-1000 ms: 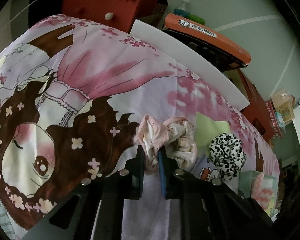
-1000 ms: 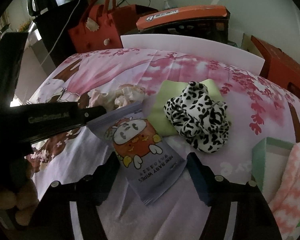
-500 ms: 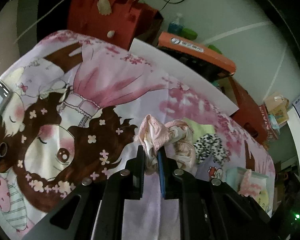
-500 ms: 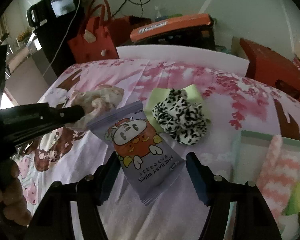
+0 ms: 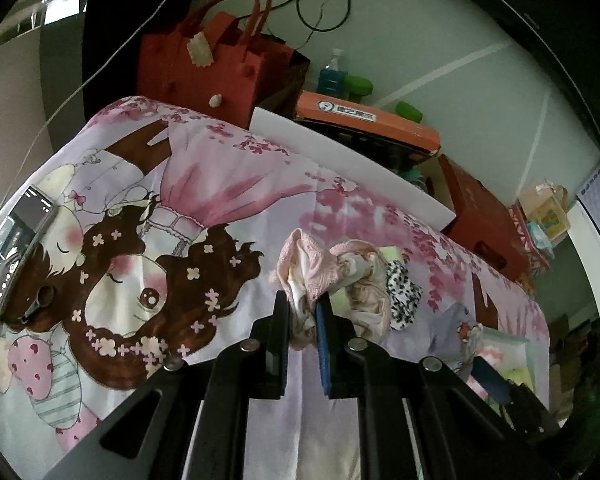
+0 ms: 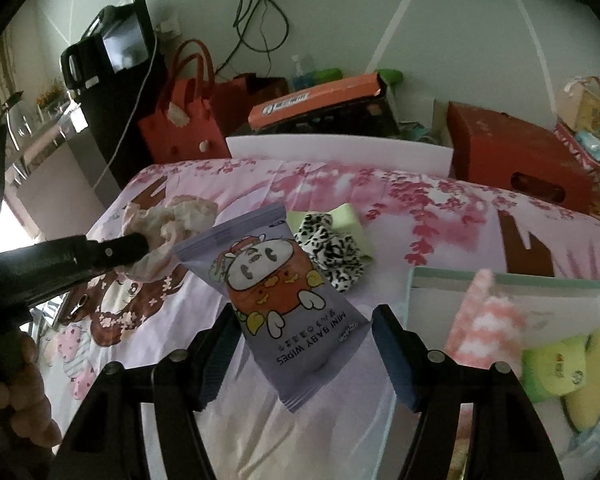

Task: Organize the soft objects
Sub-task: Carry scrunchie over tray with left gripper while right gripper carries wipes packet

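Note:
My left gripper (image 5: 302, 312) is shut on a pink frilly scrunchie (image 5: 320, 272), which hangs clear above the cartoon bedsheet (image 5: 140, 240). The right wrist view shows that same scrunchie (image 6: 172, 220) at the left gripper's tip. My right gripper (image 6: 304, 344) is shut on a purple pack of mini baby wipes (image 6: 284, 288), gripped by its sides and lifted off the sheet. Behind the pack, a leopard-print scrunchie (image 6: 332, 248) lies on a pale green pad (image 6: 348, 220). To the right stands a mint box (image 6: 500, 278) holding a pink-and-white striped sock (image 6: 484, 320) and a yellow-green soft item (image 6: 560, 368).
A phone (image 5: 12, 240) lies at the bed's left edge. Beyond the bed's far edge are a white board (image 5: 340, 156), a red felt bag (image 5: 204, 68), an orange-lidded case (image 5: 364, 120) and a red box (image 6: 520, 160). A hand (image 6: 16, 392) holds the left gripper.
Both grippers have risen and drawn back from the bed. The pink scrunchie came up off the sheet with the left one, the wipes pack with the right.

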A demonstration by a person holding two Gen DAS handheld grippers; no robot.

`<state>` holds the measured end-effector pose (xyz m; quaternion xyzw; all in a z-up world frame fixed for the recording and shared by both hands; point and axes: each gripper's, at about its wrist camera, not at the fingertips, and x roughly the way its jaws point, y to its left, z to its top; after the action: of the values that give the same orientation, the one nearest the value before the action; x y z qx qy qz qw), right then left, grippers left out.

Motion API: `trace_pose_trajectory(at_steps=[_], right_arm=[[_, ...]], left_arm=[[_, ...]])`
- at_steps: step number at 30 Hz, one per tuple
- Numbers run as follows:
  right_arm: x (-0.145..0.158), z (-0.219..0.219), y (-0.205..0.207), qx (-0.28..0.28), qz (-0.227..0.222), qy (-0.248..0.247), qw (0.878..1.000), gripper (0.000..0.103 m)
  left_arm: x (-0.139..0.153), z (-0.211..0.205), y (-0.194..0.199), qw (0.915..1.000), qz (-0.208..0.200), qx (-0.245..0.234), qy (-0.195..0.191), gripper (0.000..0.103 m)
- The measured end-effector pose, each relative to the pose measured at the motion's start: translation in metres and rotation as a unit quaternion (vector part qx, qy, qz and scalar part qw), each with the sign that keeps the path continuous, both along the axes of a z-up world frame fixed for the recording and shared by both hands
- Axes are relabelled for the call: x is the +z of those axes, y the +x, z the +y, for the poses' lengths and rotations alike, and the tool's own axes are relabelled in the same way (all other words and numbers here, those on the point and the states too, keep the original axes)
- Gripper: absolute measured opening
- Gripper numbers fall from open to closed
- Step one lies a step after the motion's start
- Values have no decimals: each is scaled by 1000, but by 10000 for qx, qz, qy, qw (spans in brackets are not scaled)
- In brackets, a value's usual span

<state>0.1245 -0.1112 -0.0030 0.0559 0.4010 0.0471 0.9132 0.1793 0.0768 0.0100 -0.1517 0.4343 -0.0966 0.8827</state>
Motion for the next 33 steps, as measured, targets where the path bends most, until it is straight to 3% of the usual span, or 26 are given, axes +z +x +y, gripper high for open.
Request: trace_pose_trajectory(at_steps=[12, 29, 33], right_arm=[[18, -24, -38, -337, -205, 118, 9992, 70], [22, -52, -41, -661, -231, 180, 9974, 70], [24, -79, -46, -1025, -247, 114, 9944, 70]], left_arm=[[20, -10, -32, 9991, -308, -292, 33, 12], [27, -42, -33, 9970, -466, -608, 78, 12], [34, -59, -35, 9949, -627, -787, 58, 13]])
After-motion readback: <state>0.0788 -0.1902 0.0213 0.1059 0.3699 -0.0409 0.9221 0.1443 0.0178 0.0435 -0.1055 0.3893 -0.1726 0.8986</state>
